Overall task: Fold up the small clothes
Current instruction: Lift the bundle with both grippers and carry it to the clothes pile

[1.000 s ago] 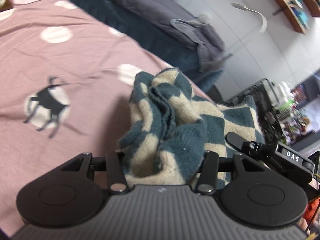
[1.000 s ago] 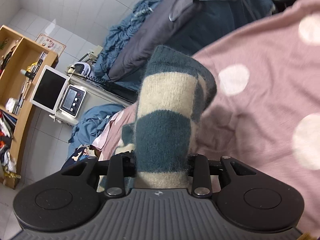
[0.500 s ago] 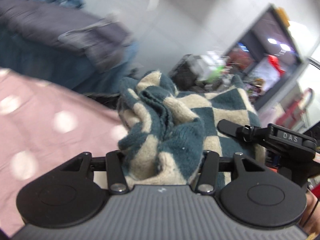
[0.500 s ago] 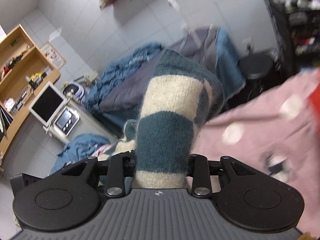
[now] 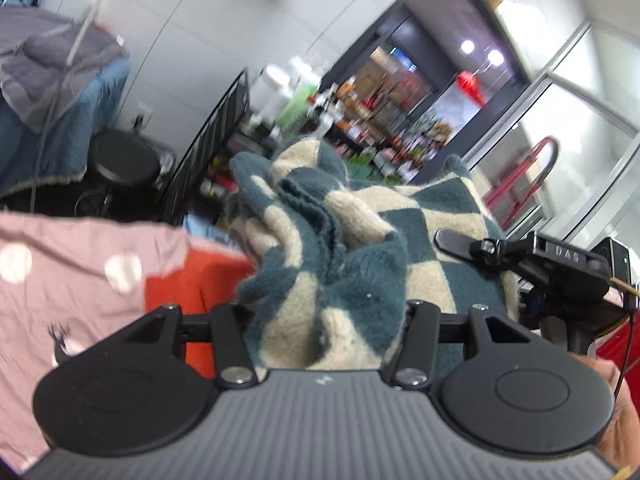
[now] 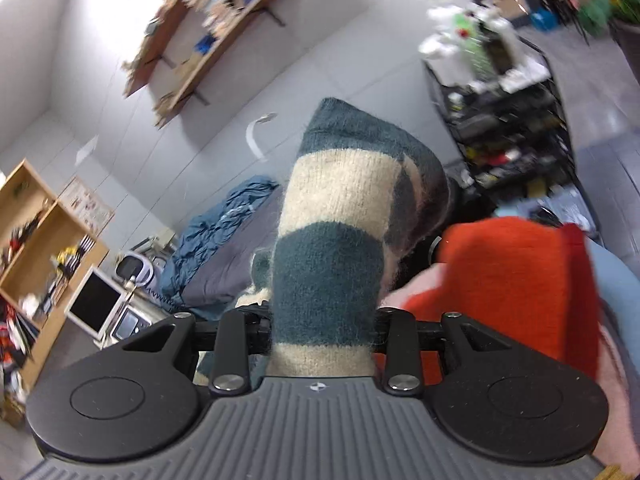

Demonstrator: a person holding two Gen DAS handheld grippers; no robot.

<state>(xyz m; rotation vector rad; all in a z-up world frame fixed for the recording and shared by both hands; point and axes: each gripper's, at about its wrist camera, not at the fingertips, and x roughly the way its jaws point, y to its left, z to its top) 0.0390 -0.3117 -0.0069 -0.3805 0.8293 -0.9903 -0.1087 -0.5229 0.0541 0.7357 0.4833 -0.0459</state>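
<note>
Left gripper (image 5: 326, 312): clenched on bunched teal-and-cream checked knit garment (image 5: 340, 248), centre frame, raised above pink dotted bedspread (image 5: 80, 280) at lower left. Right gripper (image 5: 520, 256) visible at right edge of left view, gripping same garment. Right gripper (image 6: 324, 316): clamped on a garment fold (image 6: 336, 232) standing upright at centre frame. Orange cloth (image 6: 512, 280) lower right, behind garment. Wooden shelf (image 6: 208, 28) upper left.

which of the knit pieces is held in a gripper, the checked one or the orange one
The checked knit: both the left gripper and right gripper clamp it. The orange knit lies untouched on the pink sheet.
</note>
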